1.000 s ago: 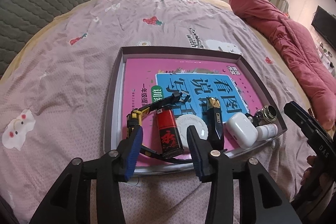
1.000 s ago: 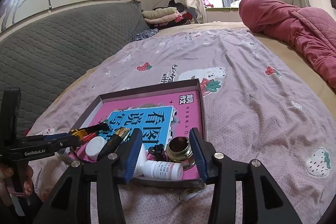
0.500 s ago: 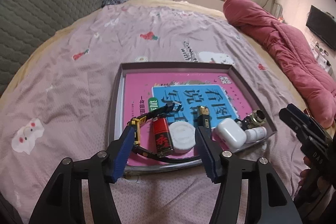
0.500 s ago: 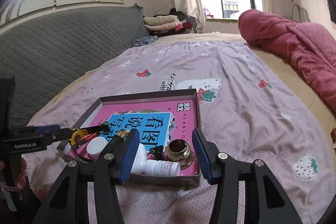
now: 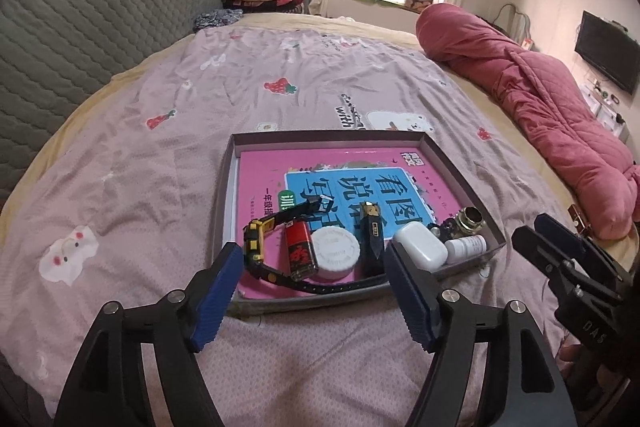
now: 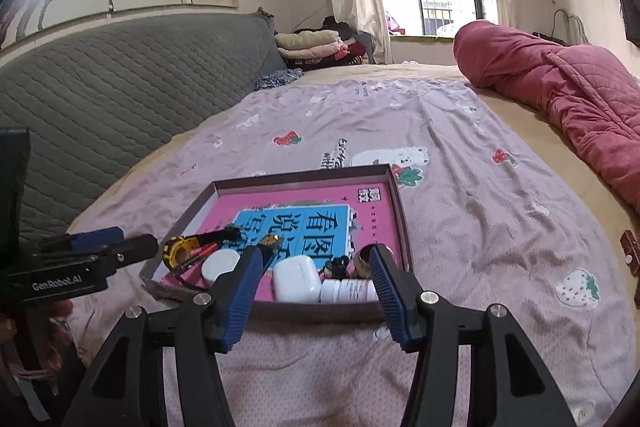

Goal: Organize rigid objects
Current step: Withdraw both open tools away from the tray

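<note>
Two claws, left claw (image 5: 310,297) marked "GenRobot.AI", right claw (image 6: 314,301), opening empty before the tray (image 5: 228,195)

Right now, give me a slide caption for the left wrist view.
Left gripper, jaws opening and empty, above the bedspread before a shallow box holding small objects on a pink book.

Left gripper (image 5: 316,295) hangs over the bed (image 5: 160,155), jaws opening with nothing between them. Tray (image 5: 228,195) just ahead holds a book (image 5: 320,179), watch (image 5: 260,239), lighter (image 5: 300,251) and white case (image 5: 420,249).
</note>
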Motion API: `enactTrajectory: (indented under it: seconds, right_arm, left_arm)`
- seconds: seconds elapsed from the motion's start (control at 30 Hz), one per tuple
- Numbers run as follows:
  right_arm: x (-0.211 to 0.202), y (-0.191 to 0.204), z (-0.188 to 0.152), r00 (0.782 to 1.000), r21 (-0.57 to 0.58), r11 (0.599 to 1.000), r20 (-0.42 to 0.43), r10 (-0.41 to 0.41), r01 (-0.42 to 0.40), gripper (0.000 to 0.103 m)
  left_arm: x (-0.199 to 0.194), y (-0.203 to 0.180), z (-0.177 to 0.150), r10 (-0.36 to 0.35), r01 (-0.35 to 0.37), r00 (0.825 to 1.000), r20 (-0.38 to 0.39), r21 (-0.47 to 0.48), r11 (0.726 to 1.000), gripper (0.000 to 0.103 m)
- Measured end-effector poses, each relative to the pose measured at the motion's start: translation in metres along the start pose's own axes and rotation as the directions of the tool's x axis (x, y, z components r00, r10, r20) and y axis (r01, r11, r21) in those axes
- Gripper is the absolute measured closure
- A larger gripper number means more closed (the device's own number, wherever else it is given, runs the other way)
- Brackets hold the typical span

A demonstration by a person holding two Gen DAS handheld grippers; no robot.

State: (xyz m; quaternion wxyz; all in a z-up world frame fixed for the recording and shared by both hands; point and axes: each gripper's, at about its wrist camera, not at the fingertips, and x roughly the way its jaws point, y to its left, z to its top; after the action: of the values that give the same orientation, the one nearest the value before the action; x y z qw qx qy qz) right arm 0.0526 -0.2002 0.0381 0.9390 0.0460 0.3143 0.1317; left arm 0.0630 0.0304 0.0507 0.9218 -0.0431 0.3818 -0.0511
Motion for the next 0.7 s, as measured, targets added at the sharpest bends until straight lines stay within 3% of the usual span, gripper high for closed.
enactTrajectory:
  seconds: [0.27,0.7]
  right_arm:
    - [-0.011,0.014,-0.007,1.000,-0.016,1.000,-0.017,-0.013,0.012,0.047]
    - [-0.021,0.031,-0.023,0.998,-0.034,0.999,-0.066,-0.024,0.022,0.047]
  left_arm:
    - [-0.015,0.006,-0.005,0.058,-0.058,0.998,0.025,-0.017,0.998,0.027]
    - [-0.019,0.001,-0.036,0.067,-0.068,0.997,-0.049,-0.024,0.997,0.027]
